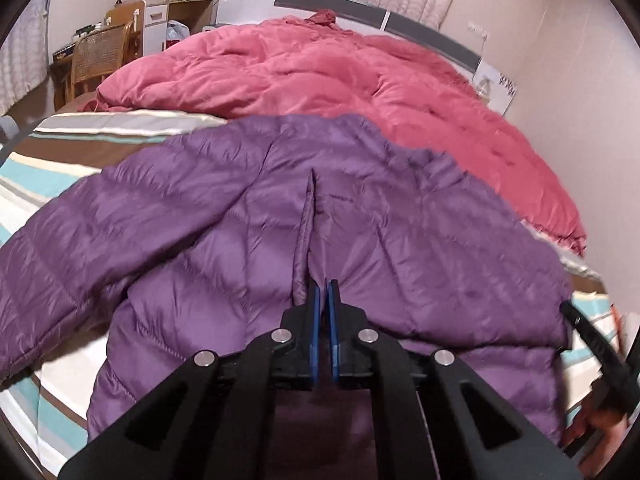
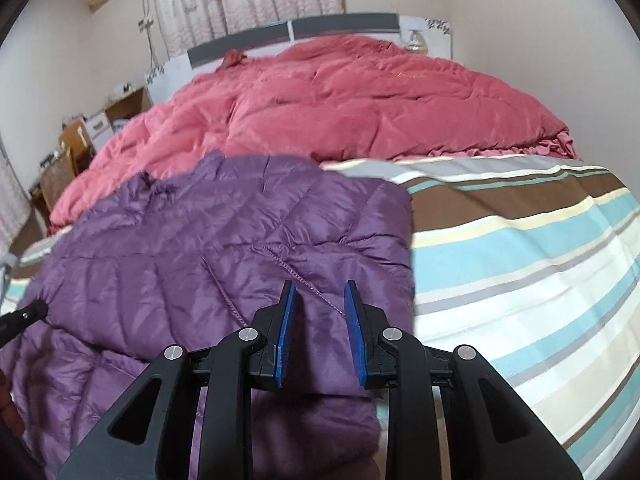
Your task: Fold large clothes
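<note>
A purple quilted down jacket (image 1: 248, 216) lies spread on the striped bed sheet (image 1: 48, 176), one sleeve stretched to the left. My left gripper (image 1: 323, 286) hovers over the jacket's lower middle, its jaws almost together beside a raised fold of the fabric (image 1: 306, 232); I cannot see fabric between the pads. In the right wrist view the jacket (image 2: 224, 232) has its right side folded in. My right gripper (image 2: 320, 288) is open and empty just above that folded part. The tip of the right gripper (image 1: 592, 340) shows at the left view's right edge.
A rumpled pink duvet (image 1: 320, 76) fills the far half of the bed, against the grey headboard (image 1: 416, 28). A wicker chair (image 1: 100, 56) and desk stand at the far left. Striped sheet (image 2: 520, 264) lies bare to the jacket's right.
</note>
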Motion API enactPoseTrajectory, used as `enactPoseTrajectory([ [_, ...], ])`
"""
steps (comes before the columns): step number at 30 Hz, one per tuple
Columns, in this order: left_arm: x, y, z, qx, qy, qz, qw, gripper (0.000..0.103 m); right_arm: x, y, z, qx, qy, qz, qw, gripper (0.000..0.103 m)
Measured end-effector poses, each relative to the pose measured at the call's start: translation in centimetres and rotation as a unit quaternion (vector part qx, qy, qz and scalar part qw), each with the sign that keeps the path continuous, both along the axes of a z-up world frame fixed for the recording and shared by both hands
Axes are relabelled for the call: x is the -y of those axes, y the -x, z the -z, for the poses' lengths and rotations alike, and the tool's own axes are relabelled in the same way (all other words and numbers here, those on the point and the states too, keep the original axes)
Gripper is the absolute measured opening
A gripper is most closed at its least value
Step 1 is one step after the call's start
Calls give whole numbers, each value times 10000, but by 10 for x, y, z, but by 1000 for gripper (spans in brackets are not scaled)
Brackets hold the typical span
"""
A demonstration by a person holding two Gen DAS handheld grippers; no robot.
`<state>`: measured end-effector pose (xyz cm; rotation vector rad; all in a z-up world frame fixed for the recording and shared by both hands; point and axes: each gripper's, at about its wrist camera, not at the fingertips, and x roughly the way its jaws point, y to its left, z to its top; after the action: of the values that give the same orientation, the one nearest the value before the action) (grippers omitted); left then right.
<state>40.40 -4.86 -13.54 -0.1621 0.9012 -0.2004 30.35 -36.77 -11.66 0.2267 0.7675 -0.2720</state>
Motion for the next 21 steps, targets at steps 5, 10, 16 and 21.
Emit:
enactPoseTrajectory([
  [5, 5, -5, 18, 12, -179, 2, 9998, 5, -2, -15, 22, -309, 149, 25, 9994, 25],
  [10, 5, -4, 23, 53, -160, -3, 9999, 8, -14, -24, 29, -491, 662, 59, 9966, 25],
  [16, -7, 9, 14, 114, -87, -203, 9997, 60, -20, -25, 28, -552, 916, 81, 9942, 25],
  [21, -27, 29, 1, 236, 104, -225, 9994, 65, -23, -11, 12, -227, 998, 59, 9947, 56],
])
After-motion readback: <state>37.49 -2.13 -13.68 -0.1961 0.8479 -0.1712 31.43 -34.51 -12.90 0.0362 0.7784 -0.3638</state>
